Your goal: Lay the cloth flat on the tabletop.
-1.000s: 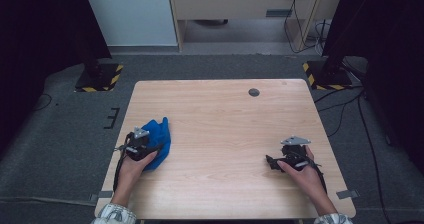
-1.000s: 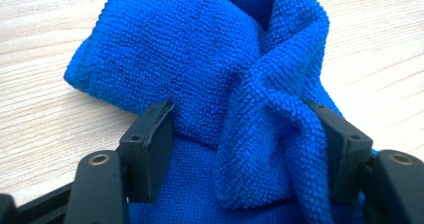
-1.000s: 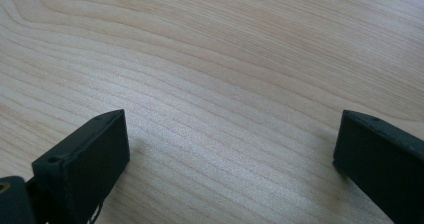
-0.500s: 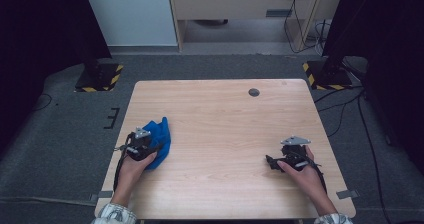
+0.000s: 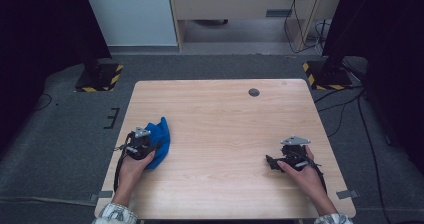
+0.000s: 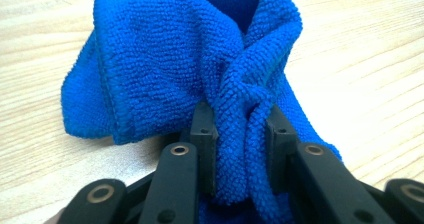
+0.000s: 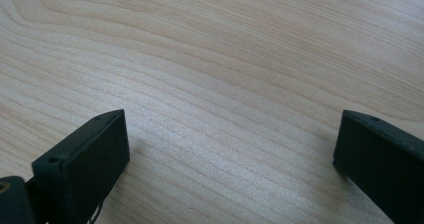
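blue cloth [image 6: 200, 69], bunched fold pinched between jaws

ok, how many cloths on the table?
1. A blue cloth lies bunched near the table's left edge, a fold pinched in the left gripper, whose jaws have just been closing. Nothing suggests another hidden.

I see a light wooden table [image 5: 225, 134] on grey carpet. A crumpled blue cloth [image 5: 159, 139] lies on it near my left edge, bunched into folds. A small dark round grommet [image 5: 254, 92] sits in the tabletop near the far edge, well apart from the cloth.
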{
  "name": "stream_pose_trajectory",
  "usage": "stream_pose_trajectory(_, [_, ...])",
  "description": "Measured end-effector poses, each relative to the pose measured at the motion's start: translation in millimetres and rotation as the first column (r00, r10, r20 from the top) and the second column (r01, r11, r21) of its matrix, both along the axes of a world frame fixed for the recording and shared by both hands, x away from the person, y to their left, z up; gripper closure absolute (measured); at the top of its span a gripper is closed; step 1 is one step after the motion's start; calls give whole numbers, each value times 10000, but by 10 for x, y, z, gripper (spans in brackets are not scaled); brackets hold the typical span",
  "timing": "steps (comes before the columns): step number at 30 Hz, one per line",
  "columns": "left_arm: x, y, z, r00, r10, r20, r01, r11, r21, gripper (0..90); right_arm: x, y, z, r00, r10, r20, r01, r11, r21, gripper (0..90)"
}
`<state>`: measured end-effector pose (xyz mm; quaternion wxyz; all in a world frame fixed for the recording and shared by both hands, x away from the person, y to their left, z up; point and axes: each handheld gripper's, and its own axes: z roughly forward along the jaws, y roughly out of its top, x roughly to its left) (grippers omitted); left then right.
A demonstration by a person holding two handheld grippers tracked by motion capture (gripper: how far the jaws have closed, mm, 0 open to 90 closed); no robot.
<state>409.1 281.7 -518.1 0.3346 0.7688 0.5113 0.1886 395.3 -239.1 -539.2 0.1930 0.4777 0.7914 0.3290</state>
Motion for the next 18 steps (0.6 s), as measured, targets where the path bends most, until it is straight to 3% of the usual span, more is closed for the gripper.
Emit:
stream_pose_trajectory(2, [-13, 3, 38, 9996, 50, 264, -48, 10000, -86, 728, 1, 0, -1, 10000, 13, 10, -13, 10000, -2, 14])
stream_pose_trajectory(8, [-31, 5, 80, 9986, 129, 516, -117, 9997, -219, 731, -3, 3, 1, 10000, -21, -18, 21, 10000, 12, 16])
stream_pose_trajectory(18, [-66, 3, 276, 9934, 222, 1125, -117, 9956, -927, 737, -5, 15, -1, 10000, 30, 5, -30, 10000, -24, 14])
